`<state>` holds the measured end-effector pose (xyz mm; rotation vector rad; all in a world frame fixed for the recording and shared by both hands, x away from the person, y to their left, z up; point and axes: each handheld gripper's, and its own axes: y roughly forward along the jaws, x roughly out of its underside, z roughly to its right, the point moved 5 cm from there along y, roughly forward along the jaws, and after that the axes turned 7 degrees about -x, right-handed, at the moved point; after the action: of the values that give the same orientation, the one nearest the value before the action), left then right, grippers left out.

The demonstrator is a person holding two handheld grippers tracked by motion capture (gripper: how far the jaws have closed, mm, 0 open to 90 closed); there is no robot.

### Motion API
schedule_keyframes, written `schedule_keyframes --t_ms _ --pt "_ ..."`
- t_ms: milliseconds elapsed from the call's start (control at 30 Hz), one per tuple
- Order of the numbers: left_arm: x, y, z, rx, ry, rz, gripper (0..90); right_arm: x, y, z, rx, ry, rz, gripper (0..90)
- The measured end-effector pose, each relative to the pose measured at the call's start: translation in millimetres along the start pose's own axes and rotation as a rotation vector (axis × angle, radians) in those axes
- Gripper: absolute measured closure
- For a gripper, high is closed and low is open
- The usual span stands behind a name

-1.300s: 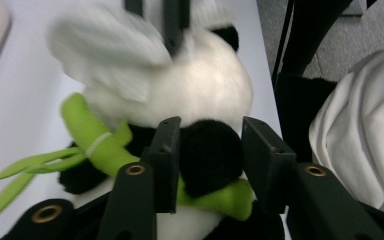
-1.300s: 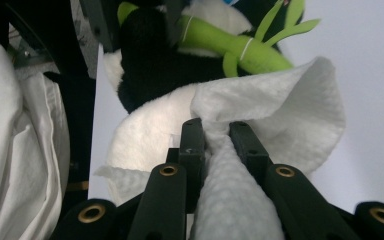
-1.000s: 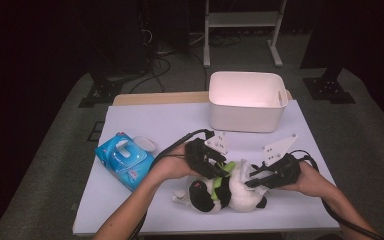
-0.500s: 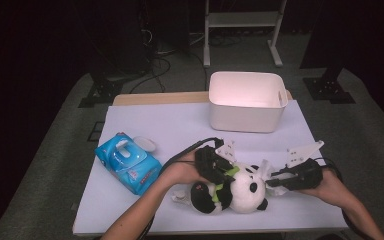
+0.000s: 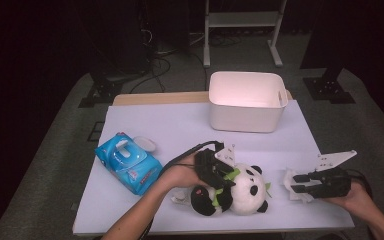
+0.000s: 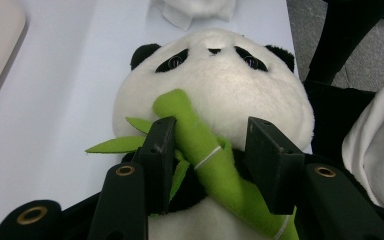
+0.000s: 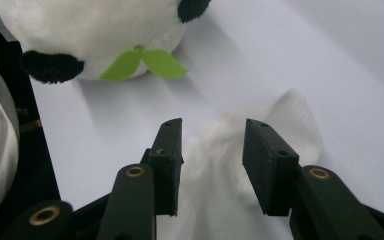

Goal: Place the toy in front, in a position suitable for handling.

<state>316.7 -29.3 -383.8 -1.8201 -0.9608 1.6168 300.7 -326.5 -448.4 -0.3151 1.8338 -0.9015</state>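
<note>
Two grippers work at the near edge of the white surface in the high view: the left gripper lies over a panda plush toy resting on its back, while the right gripper sits well apart to the right, over a small crumpled white cloth. A blue wet-wipes pack and a white bin stand clear of both. In the left gripper view its fingers stand half open astride the plush's green bamboo stalk; one pad looks to touch it, the other stands clear, so nothing is clamped. The toy should be light, soft and yielding, so a pinch on the stalk or a limb would likely hold better than the round head. In the right gripper view its fingers have just been opening, and the cloth lies loose between them, probably released, though blur hides the contact.
</note>
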Motion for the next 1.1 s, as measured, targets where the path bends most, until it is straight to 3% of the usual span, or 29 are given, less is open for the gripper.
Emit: schedule_keyframes --t_ms 367,833,1100 --pt "1.1 -4.2 -1.5 -0.004 -0.012 0.013 52.8 -7.0 -2.4 -1.5 0.005 -0.014 -0.003 54.5" --pt "7.2 -20.9 -11.9 -0.024 -0.055 0.061 46.9 -48.9 5.1 2.8 -0.022 -0.075 -0.008 46.1" --pt "19.8 -35.1 -20.5 -0.054 -0.105 0.088 42.5 -75.3 11.4 10.2 -0.061 -0.095 0.004 40.7"
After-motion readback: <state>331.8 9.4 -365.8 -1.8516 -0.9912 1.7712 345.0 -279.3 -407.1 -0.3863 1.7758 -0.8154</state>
